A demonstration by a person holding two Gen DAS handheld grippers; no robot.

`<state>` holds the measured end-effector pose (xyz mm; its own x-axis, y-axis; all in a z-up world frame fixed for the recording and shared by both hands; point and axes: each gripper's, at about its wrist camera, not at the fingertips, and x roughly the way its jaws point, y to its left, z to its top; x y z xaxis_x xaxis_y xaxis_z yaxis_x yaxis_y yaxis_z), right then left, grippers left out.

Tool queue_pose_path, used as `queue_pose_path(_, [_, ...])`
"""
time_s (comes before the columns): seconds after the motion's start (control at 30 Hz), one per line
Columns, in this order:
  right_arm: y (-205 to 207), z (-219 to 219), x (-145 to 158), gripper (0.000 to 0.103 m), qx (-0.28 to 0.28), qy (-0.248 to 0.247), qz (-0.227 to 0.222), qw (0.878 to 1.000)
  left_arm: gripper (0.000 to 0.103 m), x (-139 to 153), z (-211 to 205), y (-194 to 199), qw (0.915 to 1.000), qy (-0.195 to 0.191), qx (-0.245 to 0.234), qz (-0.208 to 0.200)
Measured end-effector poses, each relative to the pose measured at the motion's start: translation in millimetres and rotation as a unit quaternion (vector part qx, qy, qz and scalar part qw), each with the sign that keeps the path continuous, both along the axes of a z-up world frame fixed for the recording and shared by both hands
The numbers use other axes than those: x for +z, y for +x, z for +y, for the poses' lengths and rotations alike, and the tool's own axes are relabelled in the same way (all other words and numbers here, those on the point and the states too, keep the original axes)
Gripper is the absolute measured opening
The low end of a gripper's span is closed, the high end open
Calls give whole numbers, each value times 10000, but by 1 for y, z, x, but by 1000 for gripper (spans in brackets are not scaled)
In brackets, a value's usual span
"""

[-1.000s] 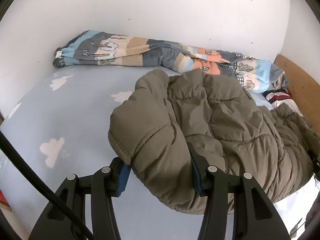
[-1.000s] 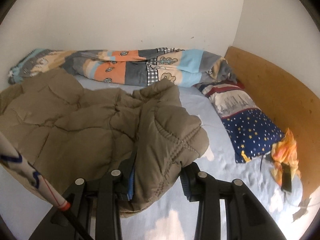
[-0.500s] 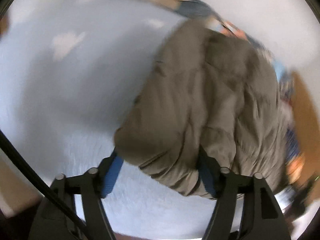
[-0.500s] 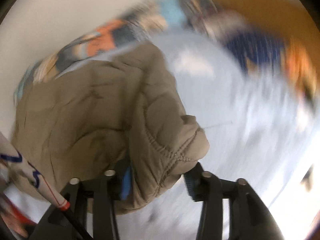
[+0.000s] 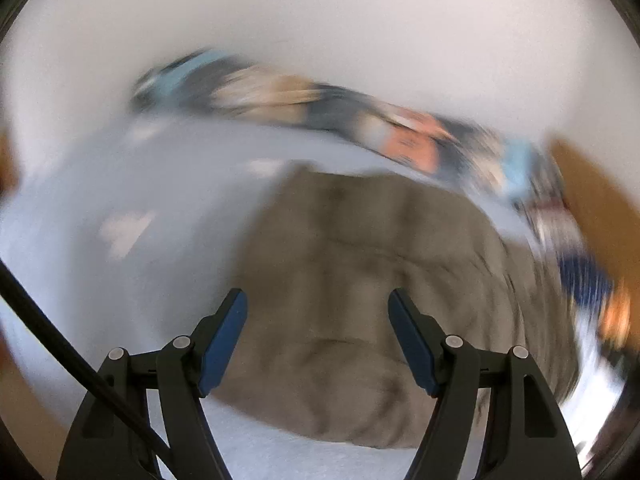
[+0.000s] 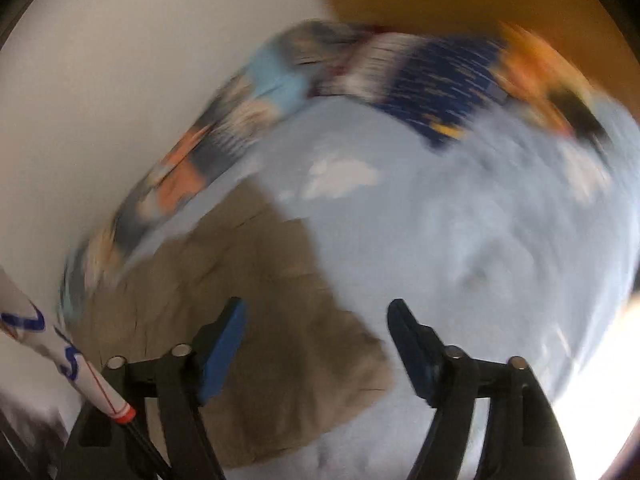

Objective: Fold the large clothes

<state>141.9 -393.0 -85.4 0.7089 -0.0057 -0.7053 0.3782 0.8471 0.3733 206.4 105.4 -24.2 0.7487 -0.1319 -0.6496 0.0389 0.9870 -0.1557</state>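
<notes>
A puffy olive-brown jacket [image 5: 360,280] lies on the light blue bed sheet [image 5: 120,184]; both views are motion-blurred. My left gripper [image 5: 316,320] is open and empty, hanging above the jacket's near part. In the right wrist view the jacket [image 6: 248,320] lies lower left, its right edge under my right gripper [image 6: 316,324], which is open and empty above the jacket edge and the sheet [image 6: 460,240].
A rolled patterned quilt [image 5: 320,108] lies along the white wall. A dark blue starred pillow [image 6: 440,80] and an orange item [image 6: 536,72] lie by the wooden headboard [image 6: 480,0]. A white pen-like stick [image 6: 60,356] crosses the right view's lower left.
Both grippers let go of the jacket and opened. The jacket dropped flat on the bed. Both cameras swung and lifted away, blurring the views.
</notes>
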Motion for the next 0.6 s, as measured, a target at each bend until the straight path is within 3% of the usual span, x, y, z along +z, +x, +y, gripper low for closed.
queue_pose_path(0.1, [18,31,-10,68,458,-321,265,9981,72,-26,-58,7,9945,459,-905,267])
queue_pose_path(0.2, [36,33,-40,68,453,-417,915,9939,73,-54,-89,26,9873,949,-995,795])
queue_pose_path(0.23, [43,31,-54,68,393,-346,1204,9913,76,-63,-92,34,9848,1014,-984,1008])
queue_pose_path(0.33, [50,25,-69,72,346,-136,1436,9889,80,-68,-92,49,9840,917,-894,1237])
queue_pose_path(0.43, [48,26,-56,72,137,-349,1310,9907,80,-42,-95,42,9889,995,-803,751])
queue_pose_path(0.53, [41,33,-17,72,-121,-734,495,9960,80,-2,-101,45,9925,825,-896,-1])
queue_pose_path(0.6, [54,47,6,72,39,-912,-49,9958,80,7,-108,63,9914,937,-898,-154])
